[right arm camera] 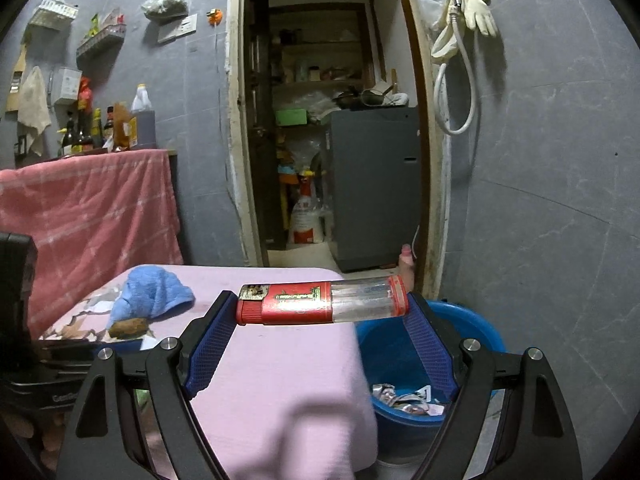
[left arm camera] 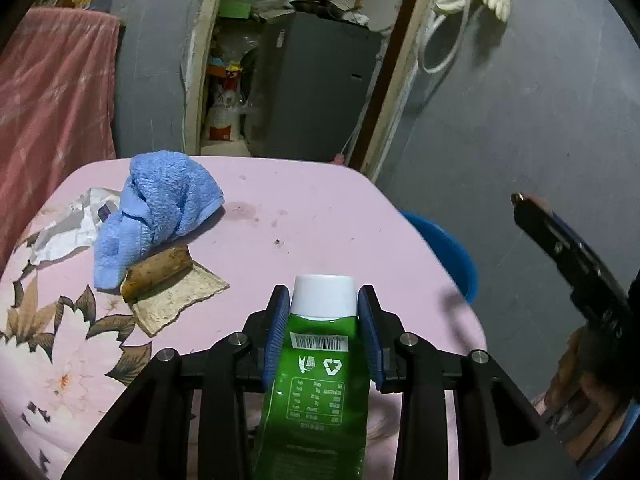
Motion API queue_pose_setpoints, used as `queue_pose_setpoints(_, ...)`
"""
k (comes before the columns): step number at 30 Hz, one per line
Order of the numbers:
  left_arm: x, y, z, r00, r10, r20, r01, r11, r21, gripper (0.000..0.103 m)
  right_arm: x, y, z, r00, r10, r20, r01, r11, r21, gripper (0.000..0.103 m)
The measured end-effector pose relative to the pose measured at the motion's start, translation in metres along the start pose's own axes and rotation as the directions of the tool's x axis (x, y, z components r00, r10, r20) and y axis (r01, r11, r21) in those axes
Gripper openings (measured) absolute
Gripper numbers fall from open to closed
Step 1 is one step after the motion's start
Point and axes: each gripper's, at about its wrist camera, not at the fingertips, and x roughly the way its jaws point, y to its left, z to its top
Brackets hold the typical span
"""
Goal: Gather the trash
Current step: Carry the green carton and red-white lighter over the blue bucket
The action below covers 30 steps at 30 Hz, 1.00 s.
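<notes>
My left gripper [left arm camera: 323,294] is shut on a green plastic tube [left arm camera: 320,380] with a white cap, pads pressing on both sides just below the cap, above the pink table [left arm camera: 320,208]. My right gripper [right arm camera: 322,300] is shut on a red lighter [right arm camera: 300,304] with a clear end, held crosswise by its two ends between the fingertips. The lighter hangs over the table's right edge, beside the blue bin [right arm camera: 388,352], which holds scraps of wrapper. On the table lie a crumpled paper [left arm camera: 72,228], a brown root-like piece [left arm camera: 160,270] and a torn cardboard scrap [left arm camera: 180,300].
A blue towel [left arm camera: 160,200] lies bunched on the table's left part, partly over the paper. The blue bin [left arm camera: 448,248] stands on the floor off the table's right corner. A pink cloth [right arm camera: 88,208] covers furniture on the left. Behind is a doorway with a grey cabinet [right arm camera: 376,188].
</notes>
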Motion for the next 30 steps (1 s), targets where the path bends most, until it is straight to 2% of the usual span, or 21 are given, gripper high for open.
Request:
queue_pose_setpoints(4,0.006,-0.005,0.000,0.999,0.024,-0.038,-0.023,0.999,0.031,0.030,0.003,0.001,-0.003,1.000,0.005,-0.004,-0.005,1.000,0.001,0.083)
queue_pose_setpoints(8,0.022,-0.013,-0.002,0.989,0.054,-0.139,-0.039,0.993,0.109,0.032,0.004,0.004,-0.005,1.000,0.013,-0.004,-0.013,1.000,-0.001,0.083)
queue_pose_setpoints(11,0.025,-0.011,-0.004,0.984,0.056,-0.166,-0.040,0.994,0.102,0.034,0.004,0.004,-0.005,1.000,0.013,-0.003,-0.013,1.000,0.002,0.083)
queue_pose_setpoints(15,0.033,-0.003,-0.006,0.971,0.039,-0.235,-0.023,0.997,0.068,0.043,0.005,0.004,-0.005,1.000,0.011,-0.008,-0.011,1.000,0.004,0.083)
queue_pose_setpoints(18,0.031,-0.007,-0.012,0.971,0.039,-0.236,-0.015,0.995,0.100,0.045,0.006,0.003,-0.006,1.000,0.012,-0.010,-0.012,1.000,0.008,0.083)
queue_pose_setpoints(23,0.040,-0.032,-0.024,0.958,0.169,-0.233,-0.095,0.950,0.298,0.046,0.008,0.005,-0.009,1.000,0.019,-0.021,-0.019,1.000,0.008,0.083)
queue_pose_setpoints(30,0.036,-0.022,-0.022,0.967,0.118,-0.225,-0.067,0.972,0.223,0.045,0.006,0.001,-0.011,1.000,0.017,-0.020,-0.017,1.000,0.016,0.083)
